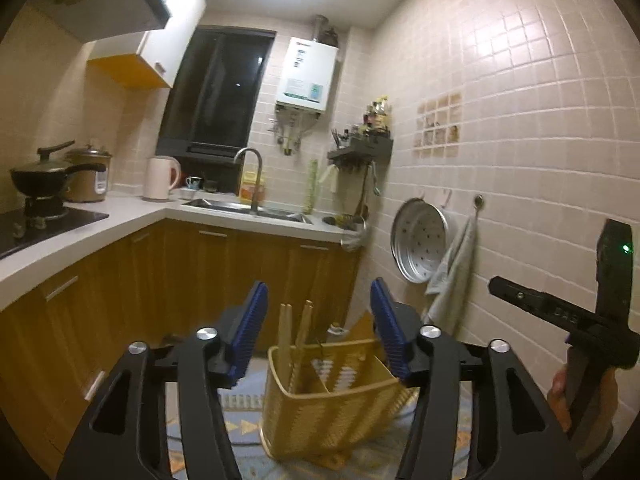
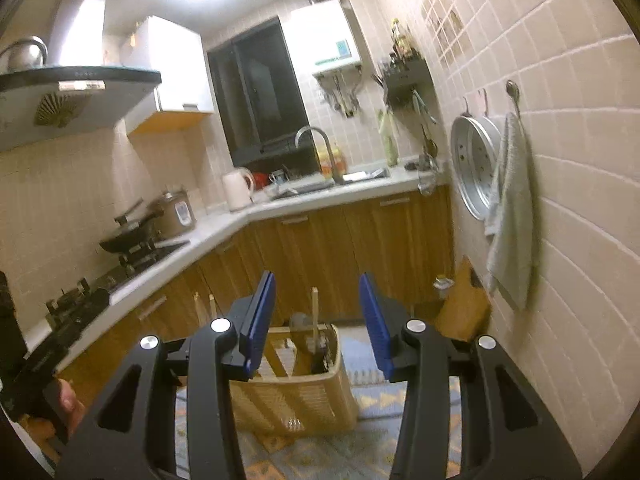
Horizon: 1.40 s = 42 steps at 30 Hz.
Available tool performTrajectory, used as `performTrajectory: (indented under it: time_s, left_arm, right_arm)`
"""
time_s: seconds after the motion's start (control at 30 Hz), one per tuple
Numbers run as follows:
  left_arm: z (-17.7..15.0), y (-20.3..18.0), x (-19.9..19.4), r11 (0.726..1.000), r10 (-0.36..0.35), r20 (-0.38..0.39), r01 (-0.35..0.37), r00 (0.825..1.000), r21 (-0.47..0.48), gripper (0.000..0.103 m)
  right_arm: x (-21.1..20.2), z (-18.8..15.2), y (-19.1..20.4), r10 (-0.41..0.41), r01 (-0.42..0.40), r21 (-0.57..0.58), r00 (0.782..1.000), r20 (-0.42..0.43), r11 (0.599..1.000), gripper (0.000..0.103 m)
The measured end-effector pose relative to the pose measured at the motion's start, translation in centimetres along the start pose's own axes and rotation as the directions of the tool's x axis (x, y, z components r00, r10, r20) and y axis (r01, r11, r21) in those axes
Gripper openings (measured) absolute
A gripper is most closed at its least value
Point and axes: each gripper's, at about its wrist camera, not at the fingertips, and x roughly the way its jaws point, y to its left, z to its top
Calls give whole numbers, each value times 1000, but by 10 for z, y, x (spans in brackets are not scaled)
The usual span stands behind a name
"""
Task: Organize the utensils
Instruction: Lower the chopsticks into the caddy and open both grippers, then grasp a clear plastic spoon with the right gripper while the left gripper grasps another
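Note:
A tan woven utensil holder [image 1: 332, 408] with compartments stands on a patterned cloth below my left gripper [image 1: 320, 328]. Wooden chopsticks [image 1: 296, 332] stick up from its left compartment. My left gripper is open and empty, raised above and behind the holder. In the right wrist view the same holder [image 2: 296, 396] stands below my right gripper [image 2: 318, 320], which is open and empty. A wooden utensil handle [image 2: 315, 312] and dark utensils stand in its right compartment; chopstick tips [image 2: 204, 306] show at the left. The right gripper's body [image 1: 592, 320] shows at the right of the left wrist view.
A patterned cloth [image 2: 360, 452] covers the surface under the holder. A wooden board [image 2: 464, 304] leans on the tiled wall. A steamer tray [image 2: 476, 168] and towel [image 2: 514, 216] hang on that wall. Counter with stove, pan [image 1: 44, 176], kettle and sink [image 1: 248, 206] lies beyond.

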Motion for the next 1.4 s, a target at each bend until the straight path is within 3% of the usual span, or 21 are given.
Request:
performTrajectory:
  time_s: [0.13,0.2,0.33,0.37,0.47,0.53,0.57,0.7,0.77,0.8,0.93,1.0,1.1,1.3,1.4]
  left_arm:
    - [-6,-11,-17,1000,-3,-36,4,999,31,54]
    - [-13,-15,-25,999,-3,-62,5,998,32,54]
    - [-35,-17,-27,1000,-3,-186,3,982,2,54]
    - [-40,-16,-24,1000,-3,-219,1,976,-7,54]
    - [-65,-11,-13,998,-34,-368,12,929,-62,52]
    - [-84,-7,-4,994,-66,-470,17,880,-108,52]
    - [-96,-5,2,991,-90,-527,21,845,-135,52]
    - [-127,0,15,985,-117,-644,5,756,-172,51]
    - [-139,0,22,981,-135,-690,-1,711,-193,51]
    - [-146,1,27,979,-145,-720,-5,679,-203,51]
    - [-170,-4,37,983,-138,-789,-16,599,-183,50]
    - [-177,-9,40,986,-130,-809,-10,574,-165,49]
    - [-185,-15,44,988,-124,-825,-9,552,-155,49]
    - [-190,-32,49,997,-71,-839,22,539,-70,42]
    - [-192,-39,51,999,-44,-844,32,534,-32,41]
  right_arm:
    - [-7,-10,3,-38,37,-12,993,-112,999,40]
    - [-7,-21,4,-60,56,-23,978,-197,998,40]
    - [1,-53,6,-105,85,-69,918,-382,994,40]
    - [4,-65,6,-108,83,-76,893,-436,994,40]
    - [13,-94,1,-136,100,-95,825,-548,990,40]
    - [18,-113,-4,-141,106,-93,781,-609,990,40]
    - [20,-121,-7,-142,109,-91,762,-631,990,40]
    - [28,-146,-18,-121,115,-58,687,-716,992,40]
    - [33,-153,-21,-112,116,-47,661,-742,992,40]
    - [35,-156,-23,-105,115,-39,649,-754,993,40]
    - [41,-168,-31,-76,117,-6,601,-796,993,40]
    - [46,-172,-34,-51,116,21,579,-814,993,39]
    - [53,-175,-34,-43,116,28,560,-828,993,35]
    - [62,-180,-26,-70,121,-7,525,-848,993,29]
    - [63,-182,-23,-94,137,-25,522,-848,990,27]
